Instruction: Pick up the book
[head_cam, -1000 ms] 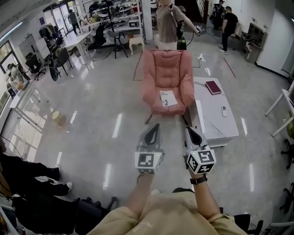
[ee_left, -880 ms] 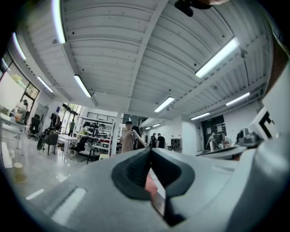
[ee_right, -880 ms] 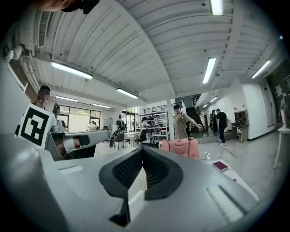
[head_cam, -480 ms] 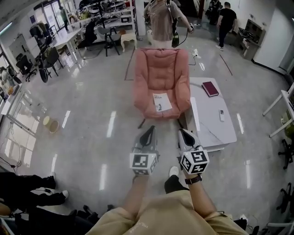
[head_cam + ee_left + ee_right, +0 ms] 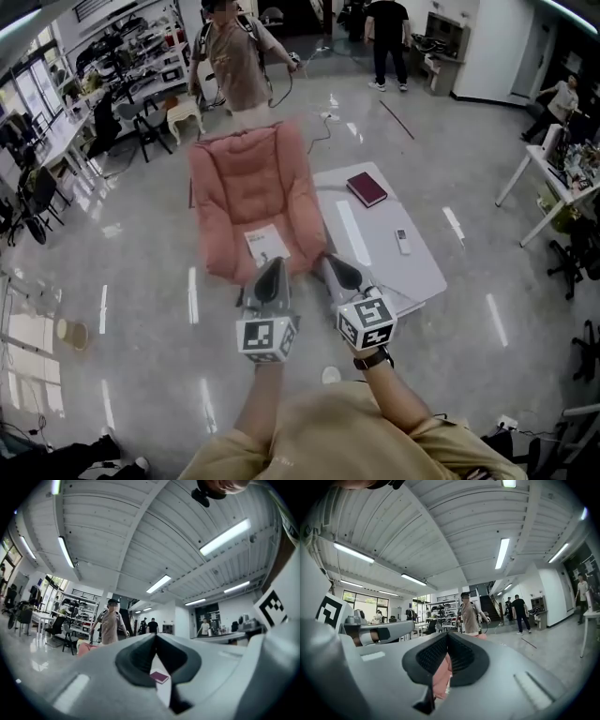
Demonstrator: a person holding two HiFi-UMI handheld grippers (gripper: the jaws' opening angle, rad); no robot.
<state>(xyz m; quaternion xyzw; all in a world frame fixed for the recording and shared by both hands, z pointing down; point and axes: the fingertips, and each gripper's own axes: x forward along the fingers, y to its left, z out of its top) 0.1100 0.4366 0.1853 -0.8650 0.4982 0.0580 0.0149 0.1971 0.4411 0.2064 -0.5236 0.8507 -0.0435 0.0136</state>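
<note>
Now, both grippers are held out ahead of the person, side by side and a little apart. The left gripper (image 5: 272,267) is clenched, jaws tip to tip with nothing between them, and the right gripper (image 5: 330,261) is clamped tight and empty too. The maroon book (image 5: 367,188) lies flat on the white low table (image 5: 427,272), toward its far end and well apart from both grippers, with a small remote (image 5: 401,241) nearer the middle. Just left of the table sits the pink armchair (image 5: 234,178), a white booklet (image 5: 267,246) on its seat. Behind the chair stands a person (image 5: 232,66).
</note>
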